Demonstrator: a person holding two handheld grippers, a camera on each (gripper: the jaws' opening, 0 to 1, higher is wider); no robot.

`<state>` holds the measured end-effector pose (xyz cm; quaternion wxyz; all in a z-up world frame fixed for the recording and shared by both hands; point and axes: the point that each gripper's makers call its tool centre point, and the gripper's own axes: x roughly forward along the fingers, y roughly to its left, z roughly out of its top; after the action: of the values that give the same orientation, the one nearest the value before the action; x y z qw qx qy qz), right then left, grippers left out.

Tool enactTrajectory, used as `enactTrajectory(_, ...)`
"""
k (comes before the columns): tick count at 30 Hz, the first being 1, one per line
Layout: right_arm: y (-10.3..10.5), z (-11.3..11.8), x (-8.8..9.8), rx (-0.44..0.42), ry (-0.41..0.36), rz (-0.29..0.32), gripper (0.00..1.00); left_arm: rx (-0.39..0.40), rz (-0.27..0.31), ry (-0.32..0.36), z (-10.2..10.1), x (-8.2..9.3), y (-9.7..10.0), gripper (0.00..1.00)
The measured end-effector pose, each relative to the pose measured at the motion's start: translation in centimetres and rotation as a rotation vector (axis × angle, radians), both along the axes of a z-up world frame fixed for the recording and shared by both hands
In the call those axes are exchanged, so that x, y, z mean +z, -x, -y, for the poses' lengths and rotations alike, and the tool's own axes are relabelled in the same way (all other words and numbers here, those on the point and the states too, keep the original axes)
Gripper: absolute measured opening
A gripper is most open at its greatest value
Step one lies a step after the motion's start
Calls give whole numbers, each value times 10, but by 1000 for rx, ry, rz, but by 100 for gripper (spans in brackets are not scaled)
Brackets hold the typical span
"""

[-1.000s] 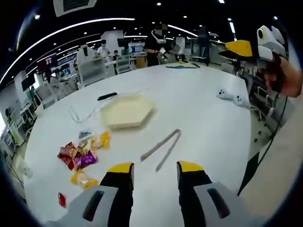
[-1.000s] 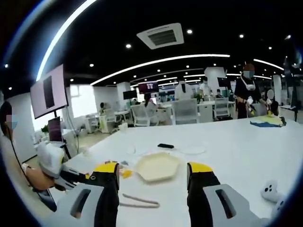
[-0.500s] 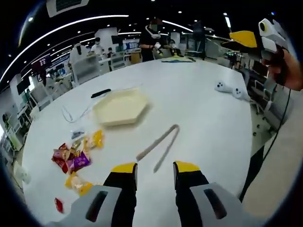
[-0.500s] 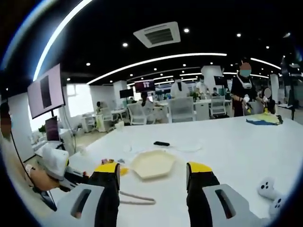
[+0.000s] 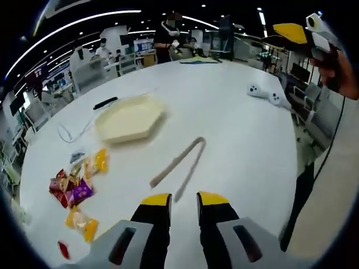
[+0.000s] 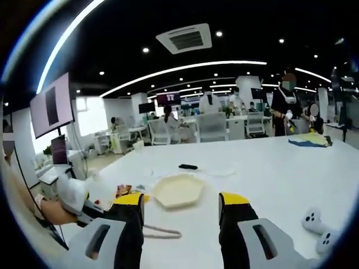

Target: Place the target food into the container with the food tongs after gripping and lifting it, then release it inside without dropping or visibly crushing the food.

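Note:
Grey food tongs (image 5: 179,162) lie flat on the white table (image 5: 241,145), just ahead of my left gripper (image 5: 184,200). Its jaws stand a little apart with nothing between them. A cream hexagonal container (image 5: 128,117) sits farther off, to the left. Wrapped snacks (image 5: 76,185) in red, purple and yellow lie in a loose pile at the near left. My right gripper (image 6: 181,202) hangs open and empty above the table, aimed at the container (image 6: 178,189); the tongs (image 6: 160,231) lie below it. It also shows in the left gripper view, held high at the right (image 5: 291,35).
Two white game controllers (image 5: 261,92) lie at the far right of the table, a black bar (image 5: 105,103) and a thin cable (image 5: 67,131) beyond the container. The table's edge (image 5: 294,168) runs along the right. People and desks fill the background.
My left gripper's jaws have drawn closer together, and its view has tipped down and nearer the tongs. The right gripper's view has barely shifted.

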<state>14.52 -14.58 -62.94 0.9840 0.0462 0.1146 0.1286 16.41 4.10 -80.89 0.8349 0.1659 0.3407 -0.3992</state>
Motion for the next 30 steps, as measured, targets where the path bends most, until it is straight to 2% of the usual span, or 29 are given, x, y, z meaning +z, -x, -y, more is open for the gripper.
enactTrajectory(13,5,0,-1,13,14,-23,52,-13,-12,-18,11,-18,-9,13)
enactTrajectory(23,20,17,-2,-44,25,-35,52,-36,-16,-54,19,-31,-12,12)
enactTrajectory(25,24,20,-1,-52,28,-35,52,-49,25,-87,17,-32,-16,10)
enactTrajectory(30,31,25,-2,-67,32,-44,52,-66,44,-114,15,-36,-18,7)
